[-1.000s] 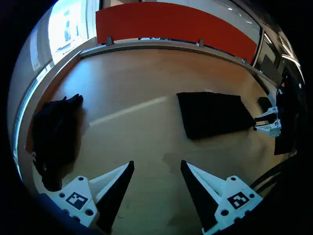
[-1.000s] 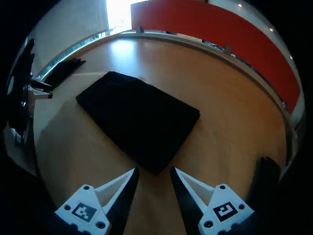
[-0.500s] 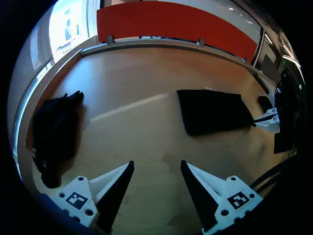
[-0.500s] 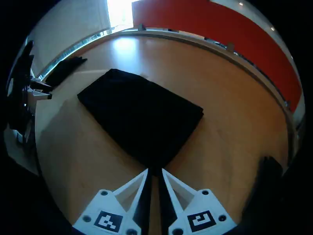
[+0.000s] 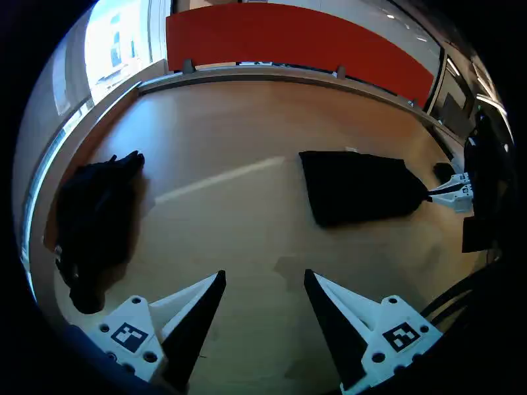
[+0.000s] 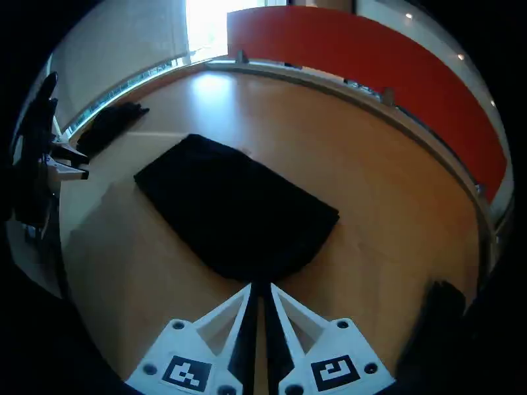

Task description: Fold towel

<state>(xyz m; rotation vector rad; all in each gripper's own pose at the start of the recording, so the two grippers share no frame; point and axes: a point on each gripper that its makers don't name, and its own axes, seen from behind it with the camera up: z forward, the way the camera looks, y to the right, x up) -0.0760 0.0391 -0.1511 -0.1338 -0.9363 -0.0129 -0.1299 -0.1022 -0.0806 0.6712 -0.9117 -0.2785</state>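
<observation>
The black towel (image 5: 356, 187) lay folded flat on the table (image 5: 250, 131), at 3 o'clock in the left gripper view. Its near corner, at 6 o'clock in the right gripper view, was drawn to a point, nipped by the right gripper (image 6: 261, 289).

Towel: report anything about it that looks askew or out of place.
The black towel lies flat except its near corner, pinched in the right gripper with jaws shut and drawn into a rumpled point. A second dark cloth sits crumpled by the table edge.
</observation>
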